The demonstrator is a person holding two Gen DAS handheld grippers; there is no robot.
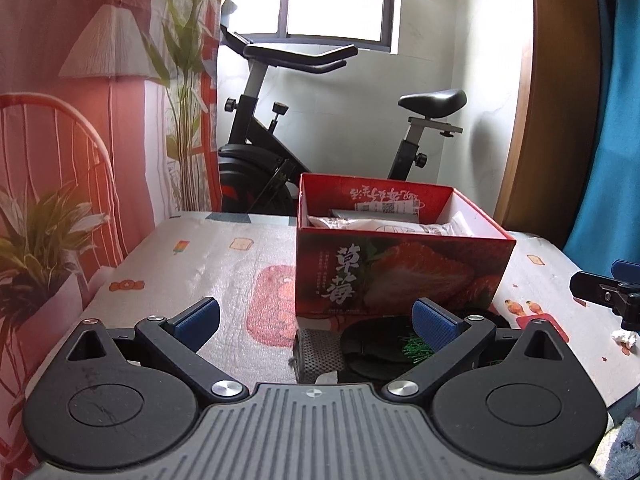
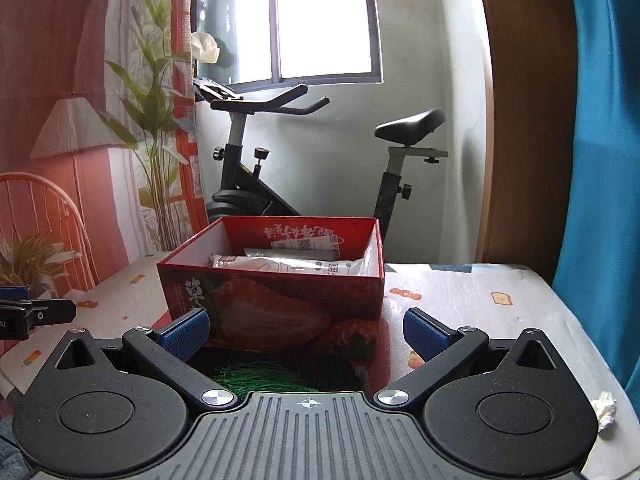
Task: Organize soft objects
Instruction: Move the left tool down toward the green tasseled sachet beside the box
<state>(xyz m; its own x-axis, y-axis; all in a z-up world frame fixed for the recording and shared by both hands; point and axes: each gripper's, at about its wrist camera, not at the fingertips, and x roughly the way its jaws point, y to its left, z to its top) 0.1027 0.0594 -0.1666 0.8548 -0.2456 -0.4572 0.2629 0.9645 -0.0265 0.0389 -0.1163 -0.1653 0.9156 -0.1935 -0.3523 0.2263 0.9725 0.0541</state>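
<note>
Both grippers stand wide apart at the jaws and grasp nothing. From the left wrist view, the left gripper (image 1: 316,320) hovers low over the table (image 1: 224,264), its blue pads (image 1: 198,316) spread to either side of a dark soft item (image 1: 376,344) lying on the cloth just in front of the red box (image 1: 400,276). That item is black with a patch of green fringe-like threads and a grey mesh part at its left edge (what exactly it is cannot be told from here). It touches neither pad as far as can be seen, though the right pad sits just above its green patch.

From the right wrist view, the right gripper (image 2: 306,330) is likewise open, with the same dark item's green threads (image 2: 256,376) showing low between its fingers, close to the camera. The red box (image 2: 276,308), printed with strawberries, stands upright just beyond, open at the top, with white plastic-wrapped packets (image 2: 288,264) lying inside. A small crumpled white scrap (image 2: 604,408) rests on the table (image 2: 480,300) to the right, well apart from the box. The left gripper's tip (image 2: 36,316) shows at the left edge.
</note>
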